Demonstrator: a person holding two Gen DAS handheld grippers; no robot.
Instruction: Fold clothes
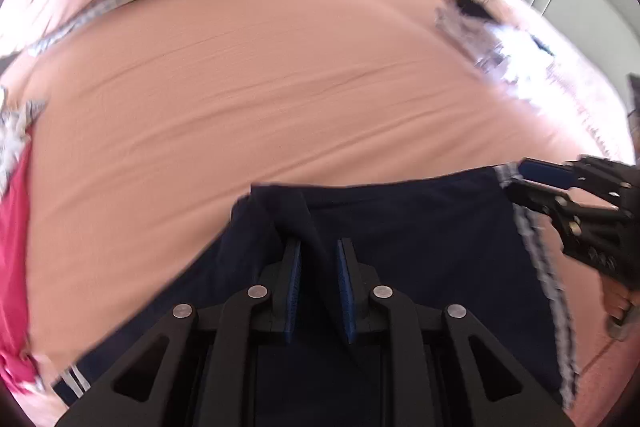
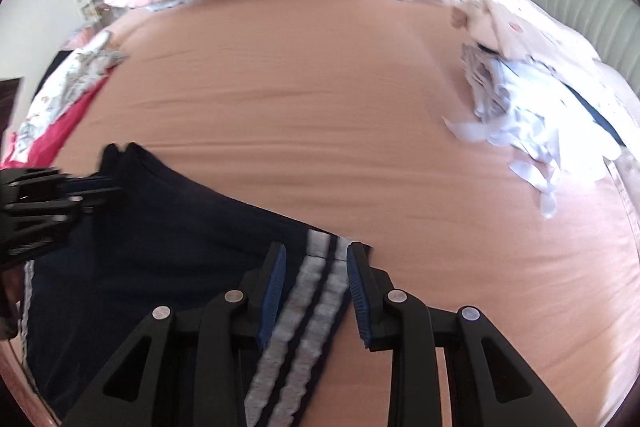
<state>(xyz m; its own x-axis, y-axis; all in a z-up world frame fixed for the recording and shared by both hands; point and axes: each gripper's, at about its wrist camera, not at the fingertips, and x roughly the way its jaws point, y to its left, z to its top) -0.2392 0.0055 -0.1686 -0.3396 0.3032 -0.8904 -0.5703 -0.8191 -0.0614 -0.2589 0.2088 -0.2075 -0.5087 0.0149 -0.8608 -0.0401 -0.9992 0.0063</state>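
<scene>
A red garment point(image 1: 14, 227) lay at the left edge of the pink bed point(image 1: 280, 87). The navy shorts point(image 1: 420, 227) lay on the near part of the bed. The left gripper point(image 1: 319, 259) had narrowed onto a raised fold of their top edge, cloth bunched between the blue pads. The right gripper point(image 2: 316, 267) pinched the white-striped side seam point(image 2: 304, 307) at the other corner. The shorts looked light, soft and floppy, so holding both top corners and keeping the edge taut seemed wise. Unfolded pale laundry point(image 2: 520, 99) lay heaped far right.
</scene>
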